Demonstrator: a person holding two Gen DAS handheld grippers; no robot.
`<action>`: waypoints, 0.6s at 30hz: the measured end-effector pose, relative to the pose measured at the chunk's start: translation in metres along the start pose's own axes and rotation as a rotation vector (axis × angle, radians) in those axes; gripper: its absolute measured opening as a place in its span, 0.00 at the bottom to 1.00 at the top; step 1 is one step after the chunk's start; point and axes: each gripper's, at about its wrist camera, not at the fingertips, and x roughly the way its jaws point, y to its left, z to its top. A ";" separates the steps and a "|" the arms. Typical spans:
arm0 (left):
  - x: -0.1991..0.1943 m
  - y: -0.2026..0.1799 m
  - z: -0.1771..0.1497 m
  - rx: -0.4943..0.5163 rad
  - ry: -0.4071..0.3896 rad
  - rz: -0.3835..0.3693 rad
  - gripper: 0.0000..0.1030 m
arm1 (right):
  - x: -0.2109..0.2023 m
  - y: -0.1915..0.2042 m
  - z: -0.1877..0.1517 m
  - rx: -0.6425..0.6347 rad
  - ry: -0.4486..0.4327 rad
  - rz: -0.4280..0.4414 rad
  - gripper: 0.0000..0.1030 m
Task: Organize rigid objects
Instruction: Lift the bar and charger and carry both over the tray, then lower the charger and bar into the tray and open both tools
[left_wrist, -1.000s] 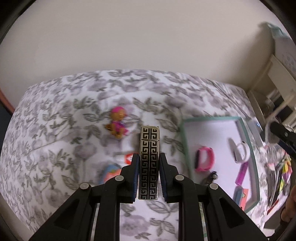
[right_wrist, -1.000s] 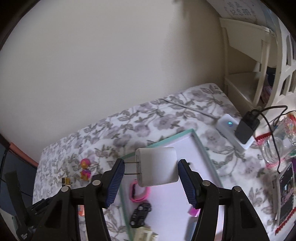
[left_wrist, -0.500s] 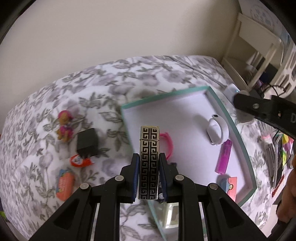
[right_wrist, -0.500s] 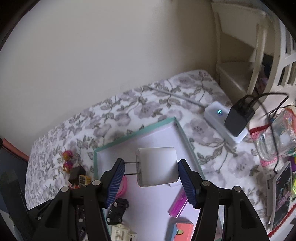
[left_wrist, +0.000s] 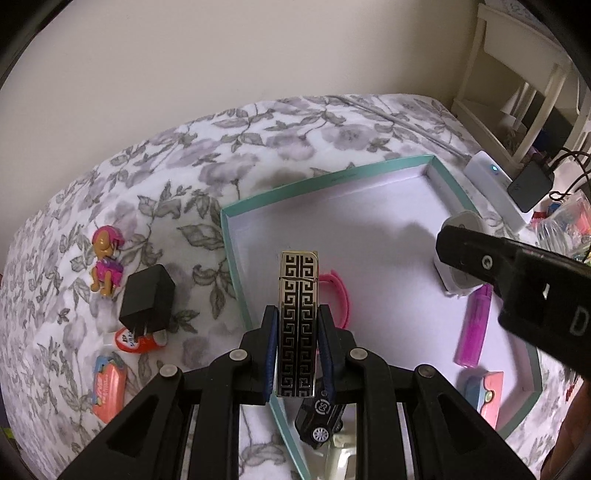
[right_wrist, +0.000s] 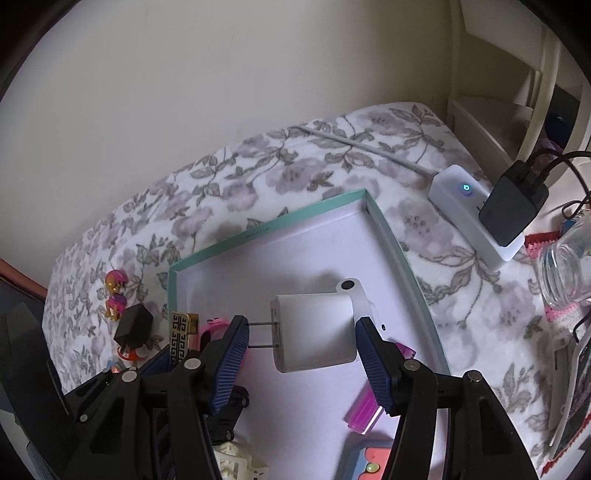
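Over the teal-rimmed tray (left_wrist: 328, 181) on the flowered bedspread (left_wrist: 177, 177), both grippers are carrying loads. The left gripper (left_wrist: 297, 345) is clamping a gold-and-black patterned lighter (left_wrist: 297, 317) by its narrow sides, the long axis running forward along the fingers and its tip reaching past the tray's near-left wall, just above a pink band (left_wrist: 338, 295) lying inside. The right gripper (right_wrist: 301, 349) is pinching a white wall charger (right_wrist: 314, 332), the prongs pointing to its left finger, and it is hanging over the tray's middle — above a white strap (right_wrist: 360, 299) and near a purple lighter (right_wrist: 365, 411). The right gripper looks nearer an open patch of tray floor, so its release seems the simpler one; the left probably needs to be heading forward and right to clear the band. A black charger (left_wrist: 147, 301) and a pup figurine (left_wrist: 105, 264) are sitting outside — apparently not yet sorted.
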 end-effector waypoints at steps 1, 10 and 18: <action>0.002 0.000 0.000 -0.003 0.000 0.000 0.21 | 0.002 0.000 0.000 0.000 0.003 -0.002 0.61; 0.017 0.001 -0.001 -0.017 0.016 0.000 0.21 | 0.009 -0.002 -0.001 0.003 0.019 -0.010 0.61; 0.017 0.001 0.000 -0.020 0.009 -0.001 0.21 | 0.016 0.002 -0.003 -0.009 0.038 -0.017 0.61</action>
